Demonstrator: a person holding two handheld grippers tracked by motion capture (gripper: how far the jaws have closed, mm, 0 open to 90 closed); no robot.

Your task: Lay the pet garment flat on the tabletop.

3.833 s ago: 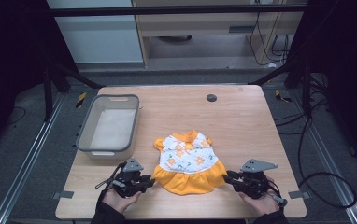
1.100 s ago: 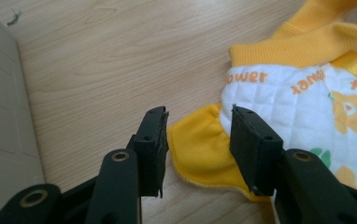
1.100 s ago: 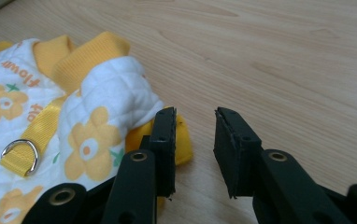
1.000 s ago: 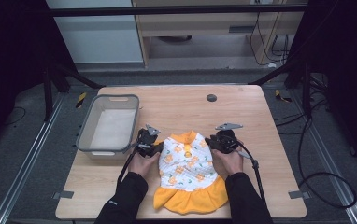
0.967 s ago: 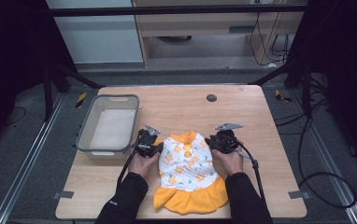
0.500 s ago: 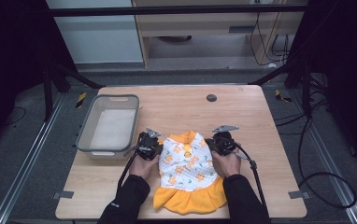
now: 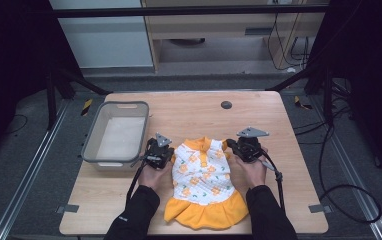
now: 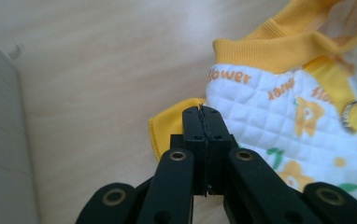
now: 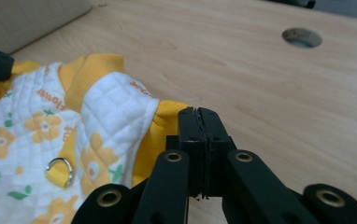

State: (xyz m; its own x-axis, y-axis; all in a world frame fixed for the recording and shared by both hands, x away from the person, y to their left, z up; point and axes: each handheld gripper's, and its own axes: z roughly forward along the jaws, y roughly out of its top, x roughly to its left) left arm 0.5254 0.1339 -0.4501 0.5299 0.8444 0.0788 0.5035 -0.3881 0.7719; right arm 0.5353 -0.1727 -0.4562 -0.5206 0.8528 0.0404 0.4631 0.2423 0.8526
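A small white quilted dress (image 7: 204, 182) with orange flowers and a yellow frilled hem lies flat on the wooden table (image 7: 189, 112), collar away from the person. My left gripper (image 7: 172, 159) is shut on its left yellow sleeve cuff (image 8: 167, 123), and its jaws have just been closing. My right gripper (image 7: 229, 146) is shut on the right yellow sleeve cuff (image 9: 167, 109). In the left gripper view the left gripper (image 8: 201, 113) has its black jaws pressed together over the cuff's edge. The right gripper (image 9: 197, 115) looks the same in its own view. A metal ring (image 9: 59, 169) sits on the dress's back.
A grey plastic tray (image 7: 93, 151) stands empty at the table's left, close beside the left hand. A round hole (image 7: 226, 105) is in the tabletop beyond the dress. Bare wood lies to the right and behind the dress. A cable (image 7: 278, 182) trails from the right gripper.
Earlier both grippers were at the hem near the front edge; now they are at the sleeves. Over the last second both hands rose slightly and the sleeve cuffs bunched into the jaws.
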